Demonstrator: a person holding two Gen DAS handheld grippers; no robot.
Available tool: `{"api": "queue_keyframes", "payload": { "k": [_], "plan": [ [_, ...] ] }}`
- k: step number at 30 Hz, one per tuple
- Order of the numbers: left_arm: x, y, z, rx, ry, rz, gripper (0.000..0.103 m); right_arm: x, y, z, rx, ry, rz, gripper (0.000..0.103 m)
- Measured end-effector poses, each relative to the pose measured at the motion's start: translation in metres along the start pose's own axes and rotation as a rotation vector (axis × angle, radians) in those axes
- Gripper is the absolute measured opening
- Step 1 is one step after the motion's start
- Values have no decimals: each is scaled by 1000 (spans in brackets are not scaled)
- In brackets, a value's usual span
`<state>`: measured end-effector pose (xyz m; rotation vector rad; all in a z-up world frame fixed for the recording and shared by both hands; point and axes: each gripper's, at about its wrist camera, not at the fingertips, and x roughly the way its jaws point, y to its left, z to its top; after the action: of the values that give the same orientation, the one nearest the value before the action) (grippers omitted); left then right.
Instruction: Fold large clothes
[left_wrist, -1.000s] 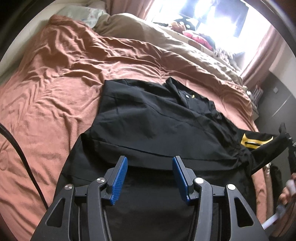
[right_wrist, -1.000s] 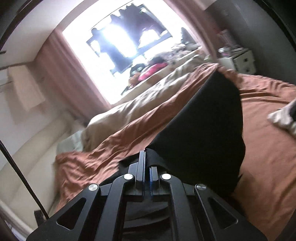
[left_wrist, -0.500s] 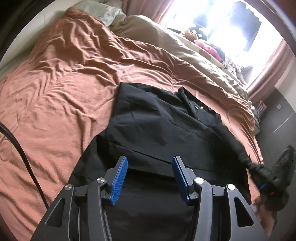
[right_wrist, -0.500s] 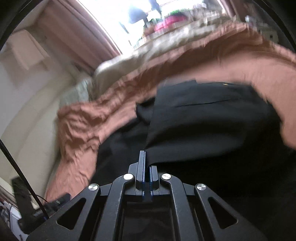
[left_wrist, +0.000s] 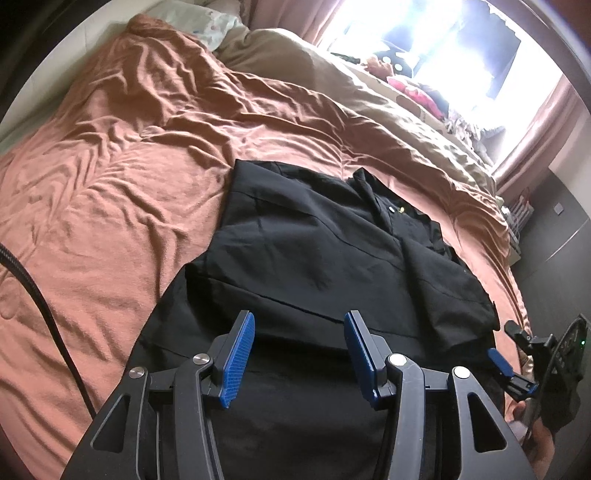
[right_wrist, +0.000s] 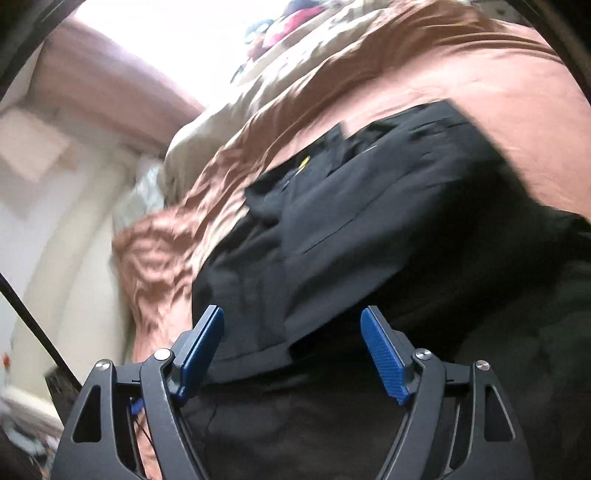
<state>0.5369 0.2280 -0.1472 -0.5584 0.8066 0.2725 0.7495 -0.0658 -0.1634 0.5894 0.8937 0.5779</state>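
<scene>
A large black garment (left_wrist: 325, 258) lies on the orange-brown bedspread (left_wrist: 122, 177), with both sleeves folded in over its body. Its collar with a small yellow mark points toward the window. My left gripper (left_wrist: 297, 325) is open and empty, hovering over the garment's lower half. My right gripper (right_wrist: 293, 325) is open and empty just above the folded sleeve edge of the garment (right_wrist: 369, 229); it also shows in the left wrist view (left_wrist: 511, 349) at the garment's right edge.
A beige duvet (left_wrist: 388, 96) lies bunched along the far side of the bed under a bright window. A pillow (left_wrist: 192, 14) sits at the head. A black cable (left_wrist: 44, 314) hangs at the left. Dark floor lies to the right of the bed.
My right gripper carried the right sleeve over onto the garment's body, opened and let it go. The left gripper stayed open and drew back slightly.
</scene>
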Motion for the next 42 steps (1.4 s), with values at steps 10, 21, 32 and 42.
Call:
{"api": "queue_keyframes", "payload": {
  "k": [10,21,32,42],
  "plan": [
    [16,10,3,-2,19,11,53,-12,-74,23,194,-113,-100,62],
    [16,30,8,-43,15,7,53,18,-48,-13,84,-153,-64,5],
    [5,53,9,-103,-6,7,53,55,80,-56,-164,-102,86,5],
    [-5,88,13,-205,-32,28,53,133,148,-113,-246,174,144,12]
  ]
}}
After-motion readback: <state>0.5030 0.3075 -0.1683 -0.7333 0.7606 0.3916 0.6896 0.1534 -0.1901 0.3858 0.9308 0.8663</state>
